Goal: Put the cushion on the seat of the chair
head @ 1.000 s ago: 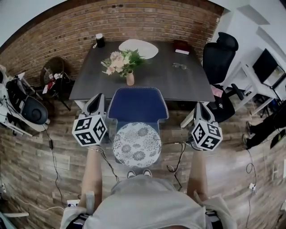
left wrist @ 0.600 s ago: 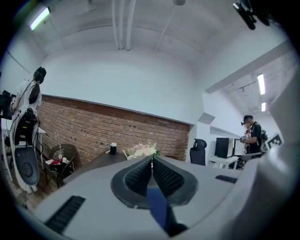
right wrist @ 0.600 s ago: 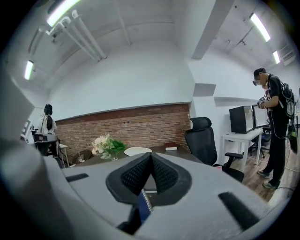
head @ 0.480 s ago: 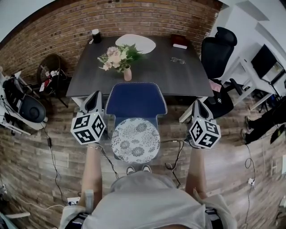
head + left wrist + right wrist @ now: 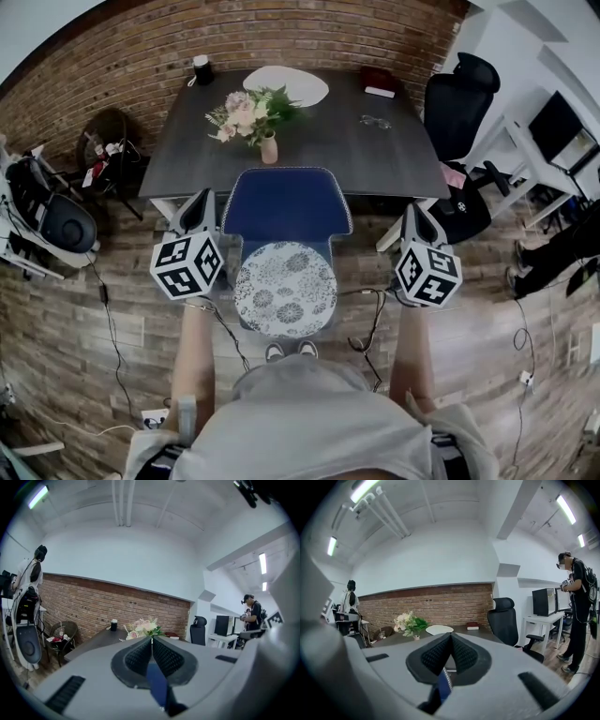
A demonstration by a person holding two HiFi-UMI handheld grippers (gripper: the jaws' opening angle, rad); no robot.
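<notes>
A round cushion (image 5: 284,289) with a grey flower pattern lies flat on the seat of the blue chair (image 5: 286,204), which stands pushed up to the dark table (image 5: 328,150). My left gripper (image 5: 201,198) hangs left of the chair back and my right gripper (image 5: 411,209) hangs right of it. Both are apart from the chair. In the left gripper view the left gripper (image 5: 151,640) has its pads pressed together. The right gripper (image 5: 450,635) looks the same in its own view. A thin blue sliver shows below each pair of pads.
On the table stand a vase of flowers (image 5: 255,114), a white mat (image 5: 286,85), a black cup (image 5: 202,68) and a book (image 5: 380,84). A black office chair (image 5: 459,103) is at the right. Cables (image 5: 367,330) lie on the wood floor. A person (image 5: 577,604) stands far right.
The head view has shifted a little, so chair and cushion sit slightly higher in frame. Both grippers keep their places beside the chair and stay shut.
</notes>
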